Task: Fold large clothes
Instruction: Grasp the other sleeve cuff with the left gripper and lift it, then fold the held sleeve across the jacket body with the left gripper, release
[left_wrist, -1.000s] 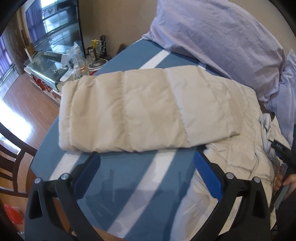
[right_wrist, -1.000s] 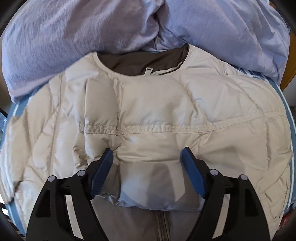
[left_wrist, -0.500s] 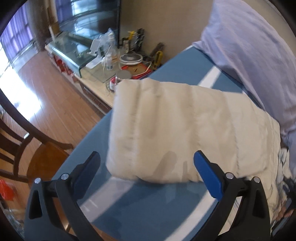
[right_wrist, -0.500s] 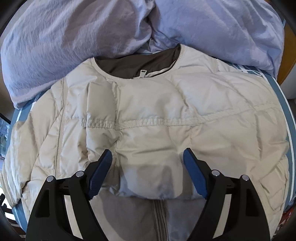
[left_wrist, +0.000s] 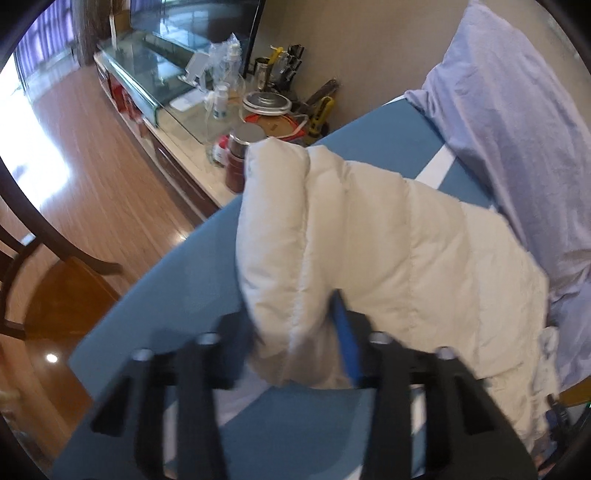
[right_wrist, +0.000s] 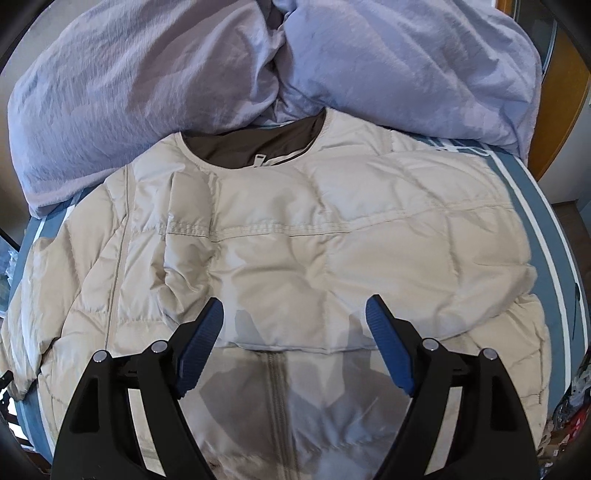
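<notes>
A cream quilted puffer jacket (right_wrist: 332, 240) lies front up on a blue bed, collar toward the pillows, its right sleeve folded across the chest. Its left sleeve (left_wrist: 369, 236) stretches out toward the bed's edge. My left gripper (left_wrist: 295, 328) is shut on the cuff end of that sleeve and holds it raised off the sheet. My right gripper (right_wrist: 295, 332) is open and empty, hovering over the jacket's middle just above the zipper (right_wrist: 277, 391).
Lilac pillows (right_wrist: 184, 74) are piled at the head of the bed, also in the left wrist view (left_wrist: 517, 129). A low cabinet with bottles and jars (left_wrist: 236, 110) stands beyond the bed's edge. A wooden chair (left_wrist: 44, 266) stands on the floor at left.
My left gripper moved to the sleeve's cuff end, closed on it and lifted it. My right gripper drew back slightly from the jacket and stayed open.
</notes>
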